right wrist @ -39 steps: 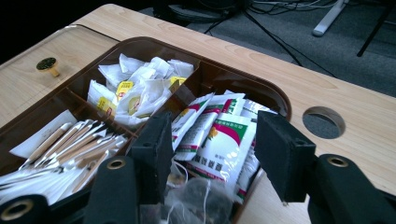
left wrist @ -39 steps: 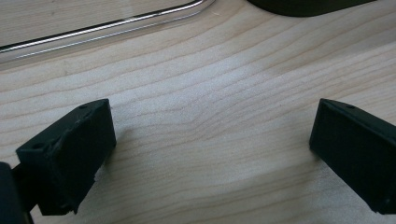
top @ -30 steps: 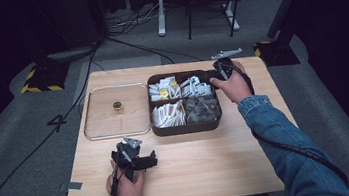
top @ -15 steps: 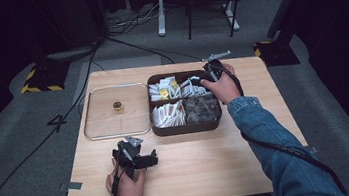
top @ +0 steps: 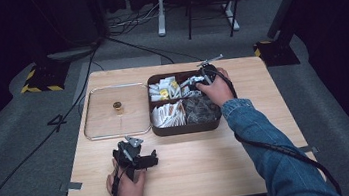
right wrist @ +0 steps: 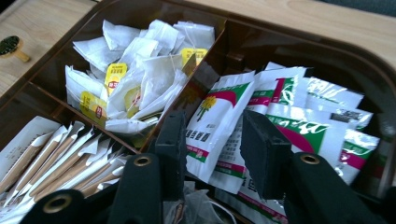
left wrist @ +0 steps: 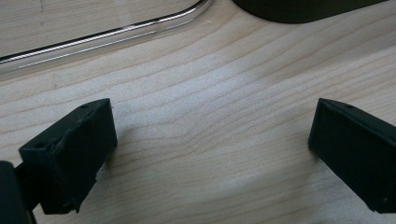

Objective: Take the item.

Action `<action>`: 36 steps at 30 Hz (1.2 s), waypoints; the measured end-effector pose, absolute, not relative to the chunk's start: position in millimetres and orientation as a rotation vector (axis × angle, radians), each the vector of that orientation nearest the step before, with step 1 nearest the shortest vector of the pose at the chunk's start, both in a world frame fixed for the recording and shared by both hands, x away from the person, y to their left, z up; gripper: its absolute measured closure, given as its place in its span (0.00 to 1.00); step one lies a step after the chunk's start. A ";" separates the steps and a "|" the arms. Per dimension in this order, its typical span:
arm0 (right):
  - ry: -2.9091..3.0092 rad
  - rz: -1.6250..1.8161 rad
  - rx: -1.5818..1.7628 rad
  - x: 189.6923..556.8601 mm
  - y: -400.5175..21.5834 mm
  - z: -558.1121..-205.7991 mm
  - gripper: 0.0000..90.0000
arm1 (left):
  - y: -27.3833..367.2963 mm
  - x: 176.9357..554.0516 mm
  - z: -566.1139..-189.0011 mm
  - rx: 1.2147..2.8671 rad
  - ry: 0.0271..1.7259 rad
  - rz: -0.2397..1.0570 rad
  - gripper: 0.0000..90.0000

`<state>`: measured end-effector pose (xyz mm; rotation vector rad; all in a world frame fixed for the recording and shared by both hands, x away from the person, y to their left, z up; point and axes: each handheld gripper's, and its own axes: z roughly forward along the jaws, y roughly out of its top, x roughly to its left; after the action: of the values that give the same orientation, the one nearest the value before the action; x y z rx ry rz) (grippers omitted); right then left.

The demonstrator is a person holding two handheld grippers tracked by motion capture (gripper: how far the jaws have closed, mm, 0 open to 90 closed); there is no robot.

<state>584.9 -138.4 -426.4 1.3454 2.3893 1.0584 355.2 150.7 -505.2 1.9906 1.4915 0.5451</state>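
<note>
A dark brown compartment box [top: 186, 127] stands on the wooden table. My right gripper [top: 195, 81] reaches down into its back right compartment, which holds white sachets with red and green print. In the right gripper view the jaws [right wrist: 212, 126] have just been closing and stand on either side of one upright printed sachet [right wrist: 215, 112], with a gap still showing, so the gripper is open. My left gripper [top: 137, 155] rests near the table's front edge, held by a hand. Its jaws [left wrist: 210, 140] are wide open over bare wood with nothing between them.
White tea bags with yellow tags [right wrist: 135, 70] fill the neighbouring compartment, and long paper sachets [right wrist: 51, 158] lie in the one in front of it. A clear lid [top: 105, 121] with a small gold knob [top: 117, 105] lies flat to the left of the box.
My right gripper has moved left and down into the box's back right compartment, and its jaws have narrowed around a sachet. The left gripper has stayed put.
</note>
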 end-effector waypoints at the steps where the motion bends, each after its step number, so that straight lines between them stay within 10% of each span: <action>1: 2.392 1.049 1.348 585.0 -136.5 -427.4 0.68 | 150.6 354.9 -505.2 1.990 1.493 0.546 0.02; 27: 2.361 0.998 1.396 595.3 -104.2 -442.3 0.70 | 150.2 352.9 -505.2 1.993 1.482 0.540 0.02; 36: 2.348 0.920 1.455 599.5 -100.8 -450.9 0.85 | 150.1 352.7 -505.3 1.994 1.480 0.540 0.02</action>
<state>599.5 -100.8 -450.9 1.4549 2.3476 0.9197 352.7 150.1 -505.3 1.9943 1.4800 0.5398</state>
